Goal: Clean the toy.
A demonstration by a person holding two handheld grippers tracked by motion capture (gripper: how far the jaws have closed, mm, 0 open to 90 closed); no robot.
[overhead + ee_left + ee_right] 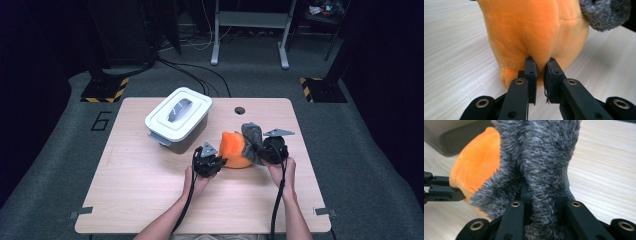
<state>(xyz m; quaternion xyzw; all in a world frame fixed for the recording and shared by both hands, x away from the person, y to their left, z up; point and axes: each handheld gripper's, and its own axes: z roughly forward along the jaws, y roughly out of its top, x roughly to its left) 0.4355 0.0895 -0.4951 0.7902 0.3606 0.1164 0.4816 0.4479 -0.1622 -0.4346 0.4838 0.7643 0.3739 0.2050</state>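
An orange plush toy with a grey furry part lies on the wooden table, right of its middle. My left gripper comes at it from the left. In the left gripper view the left gripper is shut on a small fold of the orange plush. My right gripper is on the toy's right side. In the right gripper view the right gripper is shut on the grey fur, which hides its fingertips. The orange body shows behind the fur.
A white lidded box with a grey handle stands at the back of the table, just left of the toy. A small round hole sits near the table's far edge. Cables and stand legs are on the floor beyond.
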